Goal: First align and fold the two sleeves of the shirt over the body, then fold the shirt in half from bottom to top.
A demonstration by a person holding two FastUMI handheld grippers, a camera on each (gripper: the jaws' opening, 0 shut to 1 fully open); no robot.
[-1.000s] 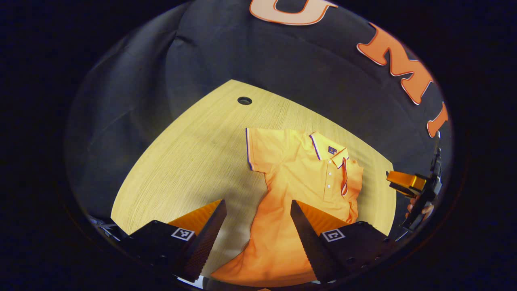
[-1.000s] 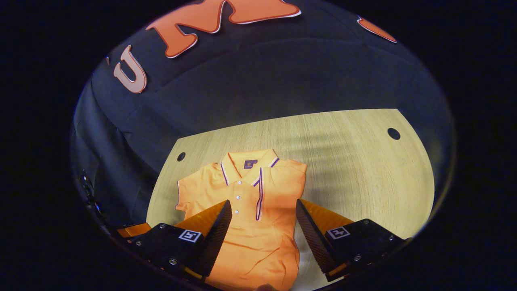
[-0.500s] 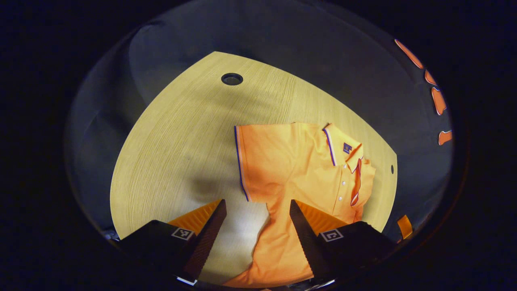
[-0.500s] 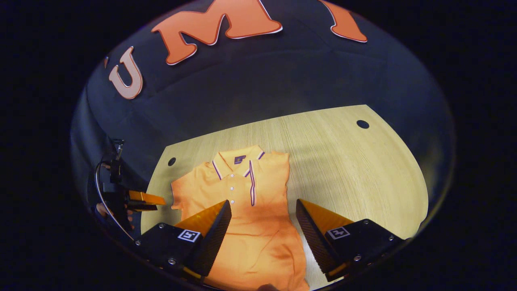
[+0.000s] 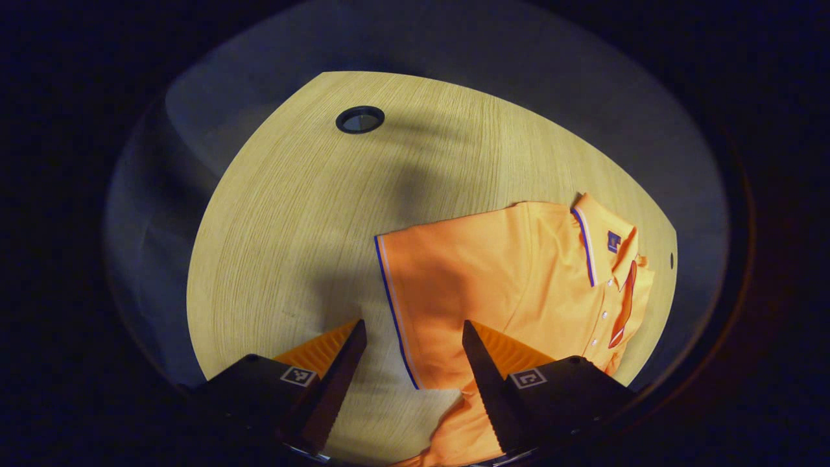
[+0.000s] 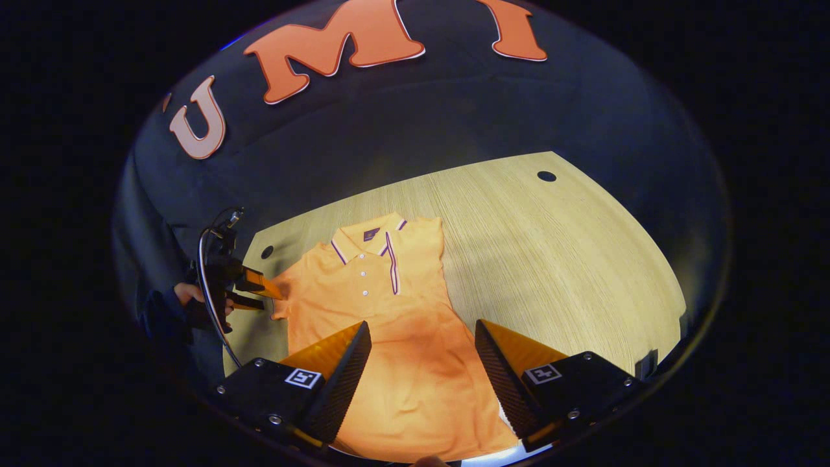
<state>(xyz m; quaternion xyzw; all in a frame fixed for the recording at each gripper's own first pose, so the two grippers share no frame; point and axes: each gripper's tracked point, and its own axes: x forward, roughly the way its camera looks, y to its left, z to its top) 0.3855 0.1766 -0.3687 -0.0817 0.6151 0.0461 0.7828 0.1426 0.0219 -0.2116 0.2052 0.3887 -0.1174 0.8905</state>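
Looking along the left gripper (image 5: pixel 410 353), its fingers spread wide and holding nothing, I see it has swung in low over the shirt's (image 5: pixel 519 279) outstretched sleeve (image 5: pixel 415 285), whose striped cuff now lies between the fingers on the tabletop (image 5: pixel 292 214); a second ago it aimed at the hem. From the right gripper (image 6: pixel 421 353), likewise spread and empty above the shirt's lower body, the far sleeve (image 6: pixel 420 259) already lies folded over the chest, so the remaining sleeve fold looks next.
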